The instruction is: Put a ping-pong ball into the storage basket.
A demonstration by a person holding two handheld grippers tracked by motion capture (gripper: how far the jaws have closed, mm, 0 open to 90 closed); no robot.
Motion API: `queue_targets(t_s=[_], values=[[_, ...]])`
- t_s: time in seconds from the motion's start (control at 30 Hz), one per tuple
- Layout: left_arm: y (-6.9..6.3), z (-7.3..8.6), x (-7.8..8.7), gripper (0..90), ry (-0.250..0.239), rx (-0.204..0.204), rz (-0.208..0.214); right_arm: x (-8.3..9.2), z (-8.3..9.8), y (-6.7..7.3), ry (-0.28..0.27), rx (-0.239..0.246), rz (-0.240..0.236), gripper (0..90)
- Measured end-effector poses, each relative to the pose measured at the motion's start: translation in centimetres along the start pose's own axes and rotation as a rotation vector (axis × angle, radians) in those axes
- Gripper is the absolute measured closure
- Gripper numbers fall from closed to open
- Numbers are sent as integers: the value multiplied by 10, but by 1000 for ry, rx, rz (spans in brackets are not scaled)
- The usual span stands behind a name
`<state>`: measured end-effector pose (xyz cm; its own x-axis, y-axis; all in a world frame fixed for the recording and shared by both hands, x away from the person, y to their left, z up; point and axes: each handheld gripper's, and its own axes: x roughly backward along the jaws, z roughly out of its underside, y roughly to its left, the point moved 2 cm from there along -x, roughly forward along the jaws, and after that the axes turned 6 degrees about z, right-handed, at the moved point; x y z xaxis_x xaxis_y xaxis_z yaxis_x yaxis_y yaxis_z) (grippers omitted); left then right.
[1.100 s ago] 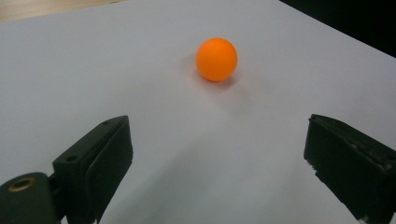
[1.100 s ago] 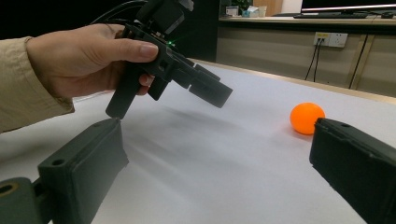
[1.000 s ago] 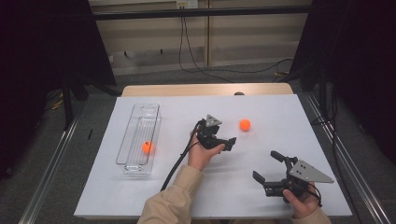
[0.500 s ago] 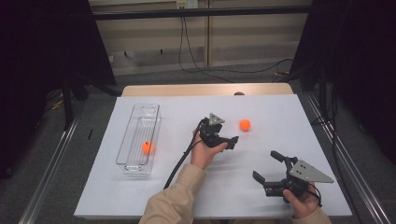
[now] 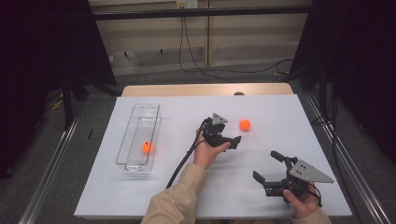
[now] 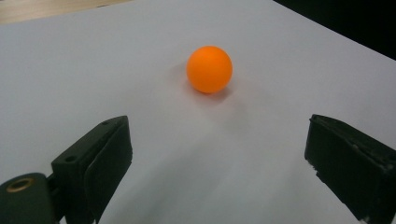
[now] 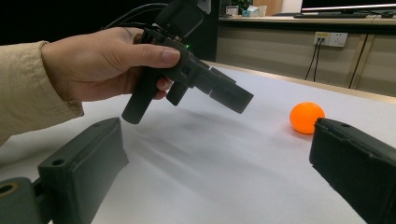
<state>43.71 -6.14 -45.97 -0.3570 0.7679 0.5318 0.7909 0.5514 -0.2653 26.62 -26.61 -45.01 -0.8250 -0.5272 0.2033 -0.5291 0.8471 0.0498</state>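
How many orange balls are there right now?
2. One orange ball lies loose on the table, just ahead of the left gripper. The other ball sits inside the clear tray at the left.

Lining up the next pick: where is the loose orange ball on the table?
In the high view, the small orange ball lies on the white table, just right of the open left gripper, far from the clear plastic tray.

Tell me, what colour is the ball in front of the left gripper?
Orange. The ball shows best in the left gripper view, lying on the white table.
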Motion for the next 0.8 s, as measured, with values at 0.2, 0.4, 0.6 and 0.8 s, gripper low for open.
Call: queue_targets(t_s=[0.2,0.4,0.6,0.8], values=[[0,-2,-2,74,-5,-2,1,0,0,0,1,0,-1,26],[-1,-2,-5,74,0,-1,-1,0,0,0,0,-1,0,27],[0,-3,-9,74,3,-3,-5,0,0,0,-1,-2,-1,27],[0,-3,-12,74,6,-6,-5,0,0,0,0,-2,-1,27]])
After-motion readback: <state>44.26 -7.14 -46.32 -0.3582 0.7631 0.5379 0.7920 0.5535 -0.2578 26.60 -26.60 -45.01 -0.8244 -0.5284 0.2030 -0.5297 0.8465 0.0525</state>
